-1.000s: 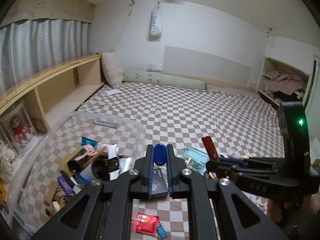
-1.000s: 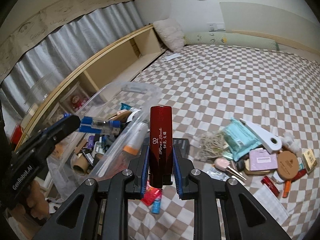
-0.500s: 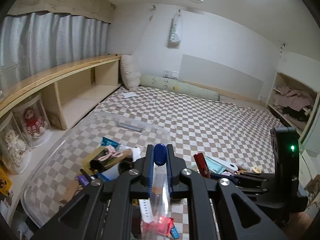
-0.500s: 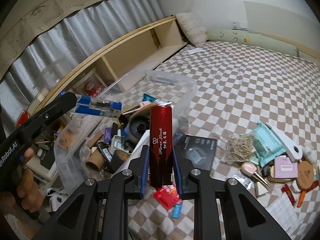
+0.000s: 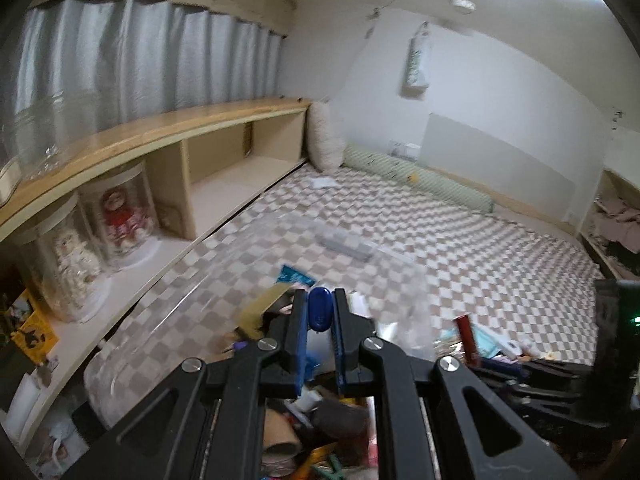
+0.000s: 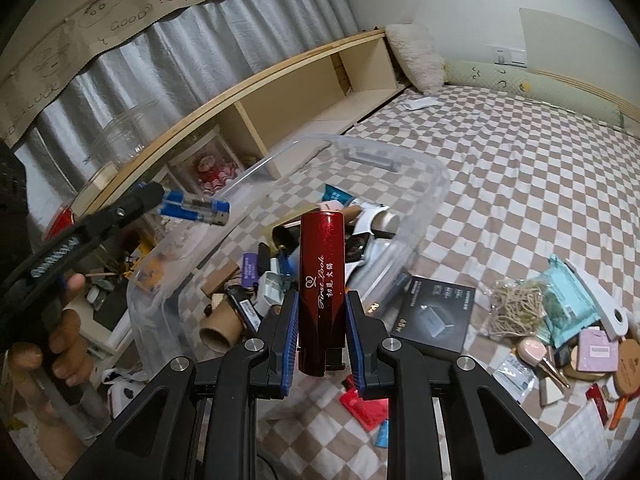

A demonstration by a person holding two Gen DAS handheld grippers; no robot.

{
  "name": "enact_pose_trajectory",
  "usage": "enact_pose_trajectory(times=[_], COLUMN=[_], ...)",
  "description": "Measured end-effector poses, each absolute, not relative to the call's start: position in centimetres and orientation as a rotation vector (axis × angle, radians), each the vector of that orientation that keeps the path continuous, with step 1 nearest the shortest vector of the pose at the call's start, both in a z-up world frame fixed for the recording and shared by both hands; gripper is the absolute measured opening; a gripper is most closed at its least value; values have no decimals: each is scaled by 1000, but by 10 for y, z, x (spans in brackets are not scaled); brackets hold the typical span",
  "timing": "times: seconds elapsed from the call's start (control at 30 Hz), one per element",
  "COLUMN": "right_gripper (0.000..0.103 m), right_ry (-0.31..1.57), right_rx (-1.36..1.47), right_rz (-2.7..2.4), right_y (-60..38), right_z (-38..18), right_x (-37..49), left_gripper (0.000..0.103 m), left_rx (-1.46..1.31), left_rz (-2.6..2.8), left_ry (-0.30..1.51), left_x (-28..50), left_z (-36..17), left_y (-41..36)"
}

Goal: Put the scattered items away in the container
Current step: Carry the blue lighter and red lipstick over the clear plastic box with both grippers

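Right gripper is clamped on a glossy red tube with gold lettering, held upright between the blue pads, and it hangs over the near edge of the clear plastic bin. Over on the far side of that bin from the loose pile, the left gripper pinches a small blue-capped item between its fingers; from the right wrist camera the same item shows as a blue and clear tube poking out past the left gripper's tips, held above the bin's outer rim. Inside the bin lie cardboard rolls, a purple stick and other mixed bits. Just beside the bin on the checked bedsheet sits a black box, then a bundle of rubber bands, a teal packet and a red sachet.
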State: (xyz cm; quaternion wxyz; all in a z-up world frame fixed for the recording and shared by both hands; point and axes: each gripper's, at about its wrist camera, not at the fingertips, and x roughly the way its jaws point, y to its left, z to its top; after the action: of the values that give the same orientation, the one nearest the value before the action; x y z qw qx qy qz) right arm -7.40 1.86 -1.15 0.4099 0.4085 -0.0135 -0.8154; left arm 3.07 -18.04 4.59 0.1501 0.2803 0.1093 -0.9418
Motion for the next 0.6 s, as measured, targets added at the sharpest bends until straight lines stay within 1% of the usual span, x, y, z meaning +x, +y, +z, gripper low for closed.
enact_pose_trajectory(times=[0.17, 0.6], right_gripper=[23, 23], right_ry=[-24, -9], right_rx=[1020, 991], right_rz=[-2032, -2000], right_y=[8, -12], right_z=[-11, -7], right_x=[-71, -65], left_gripper=[11, 12], left_rx=[871, 1094], left_rz=[-2646, -2571], left_ry=[288, 294], left_x=[25, 11], left_z=[30, -5], left_y=[-192, -204])
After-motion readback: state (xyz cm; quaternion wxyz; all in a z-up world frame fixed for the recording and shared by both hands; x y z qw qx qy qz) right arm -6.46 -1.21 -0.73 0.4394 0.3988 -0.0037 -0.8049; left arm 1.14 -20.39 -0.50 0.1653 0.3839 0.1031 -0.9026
